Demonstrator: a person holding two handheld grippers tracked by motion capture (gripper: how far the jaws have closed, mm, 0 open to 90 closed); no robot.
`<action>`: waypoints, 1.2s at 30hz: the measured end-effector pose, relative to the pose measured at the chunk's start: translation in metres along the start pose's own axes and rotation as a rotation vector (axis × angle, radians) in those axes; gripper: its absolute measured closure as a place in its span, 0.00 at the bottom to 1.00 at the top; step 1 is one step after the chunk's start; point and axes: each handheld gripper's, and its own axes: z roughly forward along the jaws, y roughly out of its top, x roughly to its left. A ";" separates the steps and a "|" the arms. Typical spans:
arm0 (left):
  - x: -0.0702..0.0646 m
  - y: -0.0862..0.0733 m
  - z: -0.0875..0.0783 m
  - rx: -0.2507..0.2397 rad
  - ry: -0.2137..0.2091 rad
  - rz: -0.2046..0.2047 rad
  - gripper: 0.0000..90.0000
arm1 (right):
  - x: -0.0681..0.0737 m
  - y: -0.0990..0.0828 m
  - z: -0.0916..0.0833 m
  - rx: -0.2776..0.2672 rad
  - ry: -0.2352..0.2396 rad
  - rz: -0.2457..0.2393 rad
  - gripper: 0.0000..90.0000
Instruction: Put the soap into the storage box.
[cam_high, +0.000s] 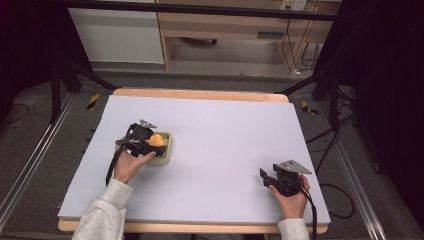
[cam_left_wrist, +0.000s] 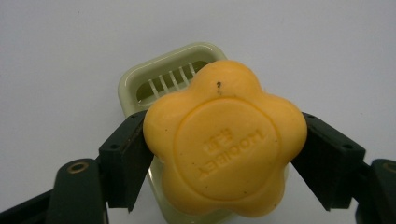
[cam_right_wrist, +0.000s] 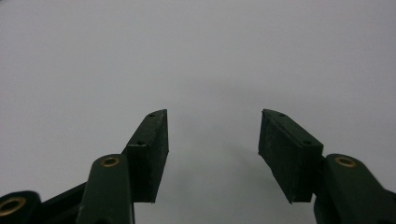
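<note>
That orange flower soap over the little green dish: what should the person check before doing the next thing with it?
1. Grip on the soap: a jaw of the left gripper presses each side. Ok.
2. Soap lined up with the soap dish: it is over the dish, slats showing behind it. Ok.
3. Soap already resting in the dish or above it: cannot tell.
4. Right gripper out of the way: open, empty, apart from the dish, above the bare mat. Ok.
5. Dish sits flat on the mat. Ok.

Waxy, smooth orange soap (cam_left_wrist: 224, 144) — glossy plastic dish (cam_left_wrist: 140, 84), matt table (cam_high: 225, 150).
</note>
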 end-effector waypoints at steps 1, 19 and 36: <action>0.000 0.000 0.001 0.001 -0.001 0.000 0.27 | 0.000 0.000 0.000 0.000 -0.001 -0.003 0.48; 0.000 -0.004 0.010 0.037 0.002 0.009 0.27 | 0.001 0.000 0.000 0.008 0.006 0.006 0.48; 0.000 -0.007 0.016 0.045 0.009 0.002 0.27 | 0.001 0.000 0.000 0.007 0.000 -0.006 0.48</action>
